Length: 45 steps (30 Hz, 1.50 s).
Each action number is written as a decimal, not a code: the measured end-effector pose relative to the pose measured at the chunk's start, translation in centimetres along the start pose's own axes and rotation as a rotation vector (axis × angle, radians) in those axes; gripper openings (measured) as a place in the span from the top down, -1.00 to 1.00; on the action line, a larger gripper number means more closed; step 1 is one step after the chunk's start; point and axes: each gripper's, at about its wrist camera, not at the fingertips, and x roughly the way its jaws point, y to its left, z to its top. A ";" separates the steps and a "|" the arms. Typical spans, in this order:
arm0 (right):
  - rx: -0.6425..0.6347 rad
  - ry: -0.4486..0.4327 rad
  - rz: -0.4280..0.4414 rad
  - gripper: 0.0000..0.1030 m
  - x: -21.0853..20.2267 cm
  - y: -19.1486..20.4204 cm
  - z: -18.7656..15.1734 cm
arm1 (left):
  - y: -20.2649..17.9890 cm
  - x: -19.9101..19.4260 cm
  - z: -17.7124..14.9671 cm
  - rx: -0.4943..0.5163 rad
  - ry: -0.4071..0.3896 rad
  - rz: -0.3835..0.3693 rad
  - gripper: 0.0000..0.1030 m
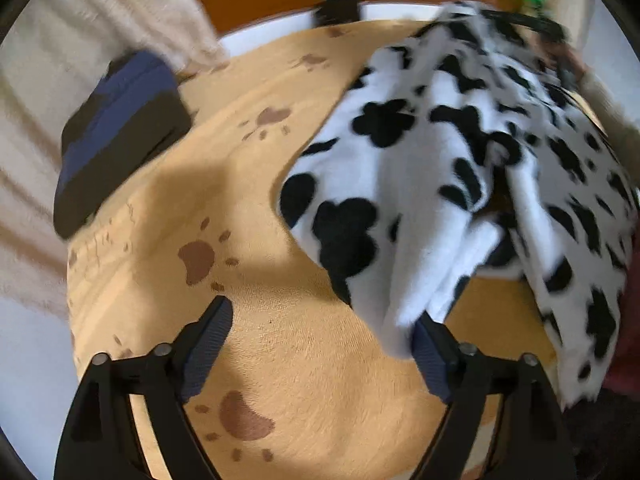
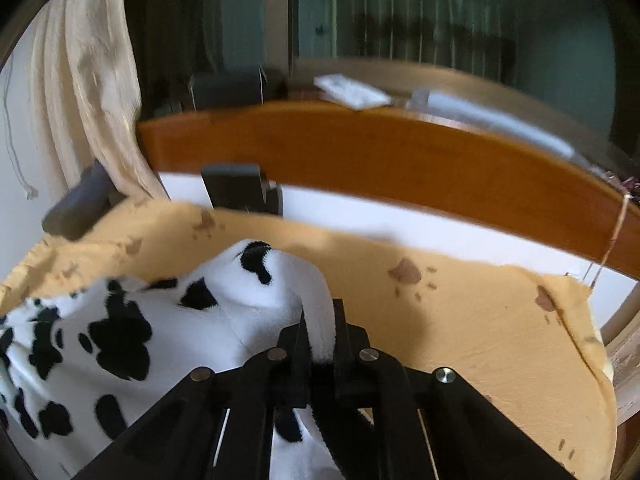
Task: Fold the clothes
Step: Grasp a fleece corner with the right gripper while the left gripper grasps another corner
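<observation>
A: Cow-print garment (image 1: pixel 460 184), white fleece with black patches, lies bunched on the tan paw-print blanket (image 1: pixel 248 208) covering the bed. From the left wrist view it spreads over the right half of the blanket, one edge hanging down to the right finger.

B: Left hand-held gripper (image 1: pixel 322 328)?

A: Fingers spread wide, released. Nothing between them but blanket. The garment's lower edge touches the outside of the right finger; it is not pinched.

B: And the right hand-held gripper (image 2: pixel 322 332)?

A: Clenched on a fold of the cow-print garment (image 2: pixel 132 332). White fleece is squeezed between the two fingers and rises in a peak just ahead of them. The rest of the cloth trails off to the left and below.

B: Surroundings?

A: Orange-brown wooden bed frame (image 2: pixel 360 152) runs across the far side, a white strip below it. A dark blue-and-black block (image 1: pixel 120 136) sits at the blanket's left edge, beside a cream curtain (image 2: pixel 84 80). Another dark block (image 2: pixel 236 188) stands against the frame. Both views are motion-blurred; fine detail is unclear.
</observation>
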 end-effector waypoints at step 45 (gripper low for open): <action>0.137 0.303 0.134 -0.17 7.7 -2.6 -3.9 | -8.4 10.7 21.8 -0.003 -0.072 -0.135 0.76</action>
